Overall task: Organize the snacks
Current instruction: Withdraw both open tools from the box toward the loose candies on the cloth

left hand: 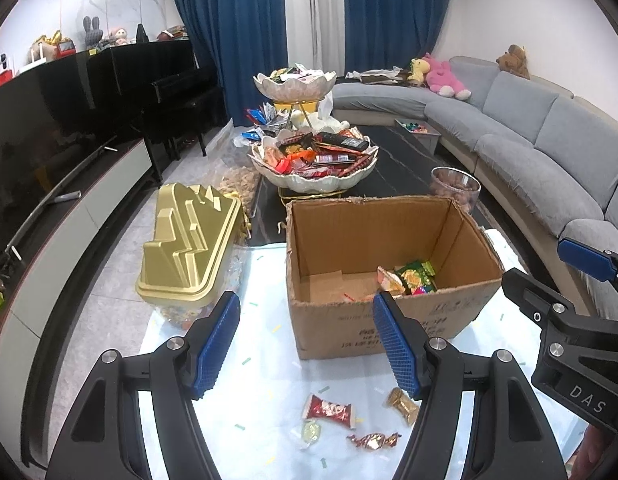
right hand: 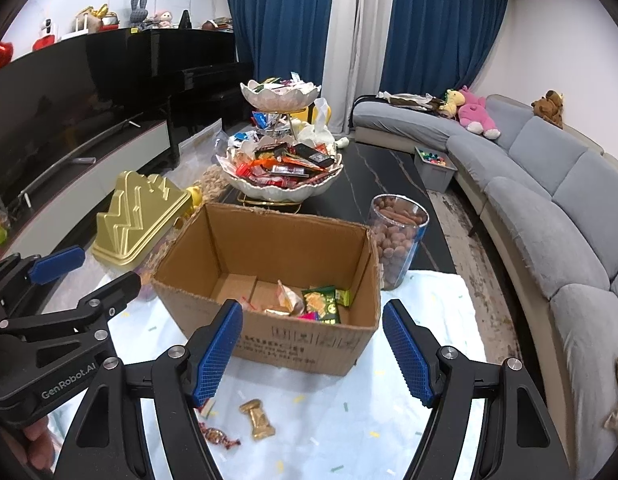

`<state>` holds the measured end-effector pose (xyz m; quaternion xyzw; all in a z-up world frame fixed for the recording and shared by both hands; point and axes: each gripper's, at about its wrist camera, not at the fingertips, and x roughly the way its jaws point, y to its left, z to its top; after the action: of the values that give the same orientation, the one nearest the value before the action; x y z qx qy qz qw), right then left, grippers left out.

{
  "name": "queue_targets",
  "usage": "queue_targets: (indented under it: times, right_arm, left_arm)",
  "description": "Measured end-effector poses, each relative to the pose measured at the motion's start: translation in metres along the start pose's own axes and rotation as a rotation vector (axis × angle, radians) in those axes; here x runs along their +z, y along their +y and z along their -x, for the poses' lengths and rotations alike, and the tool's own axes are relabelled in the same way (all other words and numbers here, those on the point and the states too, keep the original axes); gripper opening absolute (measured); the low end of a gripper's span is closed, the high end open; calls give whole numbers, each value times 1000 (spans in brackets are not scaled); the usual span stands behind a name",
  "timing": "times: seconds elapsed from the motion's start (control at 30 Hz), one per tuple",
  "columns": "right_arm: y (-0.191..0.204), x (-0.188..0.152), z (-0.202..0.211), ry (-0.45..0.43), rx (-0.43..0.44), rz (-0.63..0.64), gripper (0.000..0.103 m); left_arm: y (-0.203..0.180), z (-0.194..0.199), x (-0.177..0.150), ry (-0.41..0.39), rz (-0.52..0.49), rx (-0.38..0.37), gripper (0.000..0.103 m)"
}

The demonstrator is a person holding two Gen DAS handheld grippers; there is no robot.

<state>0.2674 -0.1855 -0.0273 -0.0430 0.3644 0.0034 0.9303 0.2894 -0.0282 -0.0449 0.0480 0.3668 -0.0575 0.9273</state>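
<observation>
L gripper [left hand: 305, 344]: jaws about half open, nothing between them.
R gripper [right hand: 312, 350]: same, half open, empty.
Loose candies: red pack [left hand: 330, 411], gold sweet [right hand: 257, 419], twist candy [left hand: 373, 440], all on the cloth just below/ahead of the jaws.
Risk, near: thin wrappers lie flat; pads could slide over or pinch the cloth too.
Box [right hand: 269, 240]: beyond the jaws, already holds some snacks.
Risk, far: torn box rim may snag a jaw; grippers close together, could bump.
</observation>
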Motion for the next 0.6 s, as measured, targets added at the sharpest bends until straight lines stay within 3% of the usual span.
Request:
queue_targets:
  times: [0.6]
  right_arm:
    - [26,-37,18,-7,-4,5,73]
  left_arm:
    - [21,5,-48,56,-4,14,68]
